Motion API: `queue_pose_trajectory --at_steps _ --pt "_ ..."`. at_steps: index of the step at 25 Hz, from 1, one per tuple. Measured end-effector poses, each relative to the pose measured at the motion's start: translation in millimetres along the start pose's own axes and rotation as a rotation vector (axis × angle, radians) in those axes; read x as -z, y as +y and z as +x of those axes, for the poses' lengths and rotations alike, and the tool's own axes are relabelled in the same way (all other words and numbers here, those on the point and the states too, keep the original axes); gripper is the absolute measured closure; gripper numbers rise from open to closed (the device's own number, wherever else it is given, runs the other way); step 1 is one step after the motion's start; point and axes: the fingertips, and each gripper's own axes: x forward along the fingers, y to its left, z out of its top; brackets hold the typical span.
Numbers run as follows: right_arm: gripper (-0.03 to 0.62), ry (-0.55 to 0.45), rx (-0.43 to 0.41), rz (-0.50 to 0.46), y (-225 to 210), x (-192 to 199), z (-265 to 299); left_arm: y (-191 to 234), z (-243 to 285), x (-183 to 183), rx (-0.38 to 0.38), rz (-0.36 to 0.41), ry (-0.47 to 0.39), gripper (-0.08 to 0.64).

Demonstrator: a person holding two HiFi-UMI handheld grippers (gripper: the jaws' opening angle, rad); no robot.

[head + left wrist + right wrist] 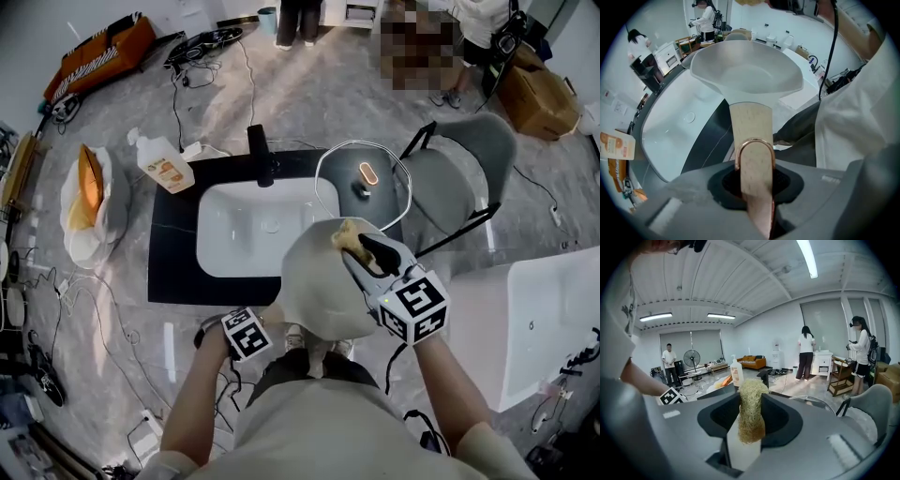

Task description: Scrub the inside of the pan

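The left gripper [754,186] has its jaws closed on the wooden handle [750,133] of the pan [747,75], gripping it near the end that carries a copper-coloured hanging loop. The pan is held in the air, close to the person's body, over the front right part of the white sink [234,234]. In the left gripper view its pale inside faces up and holds nothing. The right gripper [750,427] has its jaws closed on a straw-coloured fibre scrubber [751,411], which stands up out of the jaws. In the head view the scrubber sits at the far rim of the pan; whether it touches the pan cannot be told. The sink is set in a black counter [173,267], with a black faucet [261,155] at the back edge. A soap bottle [166,166] lies at the back left corner of the counter. A glass lid [337,183] rests on the counter to the right of the sink, and a grey chair [469,169] stands beyond it.
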Motion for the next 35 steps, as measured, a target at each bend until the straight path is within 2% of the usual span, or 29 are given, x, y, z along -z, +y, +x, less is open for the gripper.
queue_pose_trajectory --at_steps 11,18,28,32,35 --pt "0.445 0.203 -0.135 0.026 28 90 70 5 1 1 -0.014 0.021 0.017 0.477" --pt "0.443 0.321 -0.219 0.001 51 140 96 4 0 1 -0.012 0.022 0.011 0.477" --pt "0.443 0.439 -0.401 -0.024 95 180 114 6 2 2 -0.012 0.031 0.009 0.477" --pt "0.442 0.459 -0.425 -0.035 92 187 120 5 1 2 -0.001 0.038 -0.007 0.477" --pt "0.442 0.455 -0.402 -0.076 81 187 127 4 1 1 -0.003 0.047 0.0 0.476"
